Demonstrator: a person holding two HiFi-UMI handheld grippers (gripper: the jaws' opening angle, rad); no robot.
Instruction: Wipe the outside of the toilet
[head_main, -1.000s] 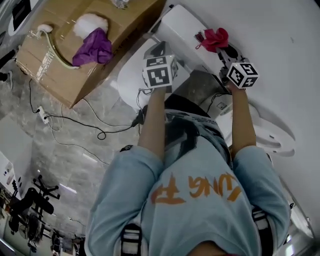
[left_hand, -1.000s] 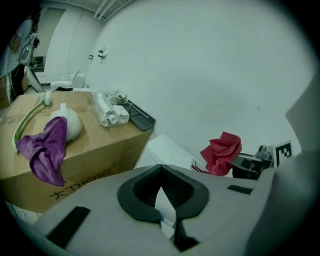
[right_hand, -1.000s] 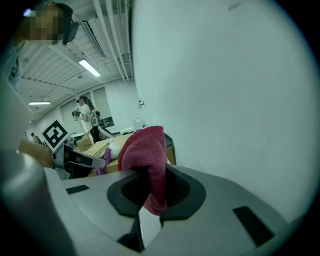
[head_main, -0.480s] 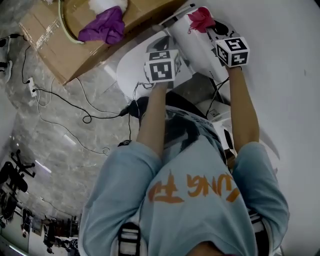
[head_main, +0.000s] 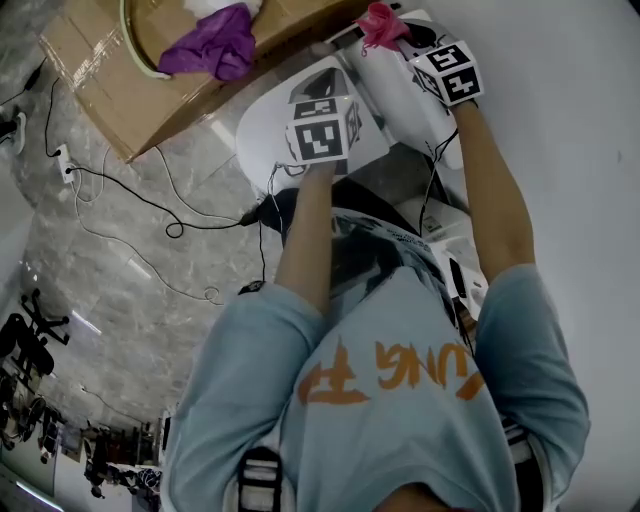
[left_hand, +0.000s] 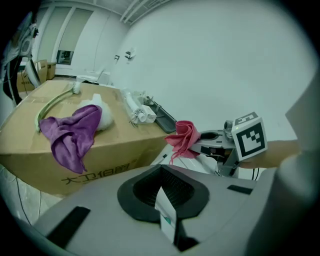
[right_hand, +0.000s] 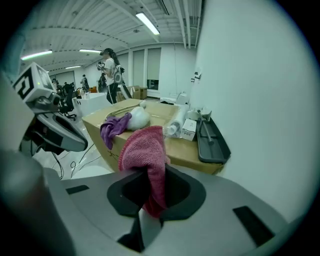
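The white toilet (head_main: 262, 142) lies below me in the head view, its tank (head_main: 400, 95) running up toward the wall. My right gripper (head_main: 398, 38) is shut on a pink cloth (head_main: 378, 20) at the tank's far end. In the right gripper view the pink cloth (right_hand: 146, 150) sticks up from between the jaws of that gripper (right_hand: 150, 197). My left gripper (head_main: 318, 98) hovers over the toilet lid, jaws together and holding nothing. The left gripper view looks past the left gripper (left_hand: 167, 202) to the right gripper (left_hand: 216, 142) and its pink cloth (left_hand: 181, 137).
A cardboard box (head_main: 120, 85) stands left of the toilet with a purple cloth (head_main: 215, 45) and a green hose on top. Cables (head_main: 150, 215) trail over the marble floor. A black tray (right_hand: 212, 137) lies on the box by the white wall (head_main: 570, 120). People stand far off.
My right gripper has carried the pink cloth along the tank toward its far end. The left gripper has stayed over the lid. The head camera has shifted a little.
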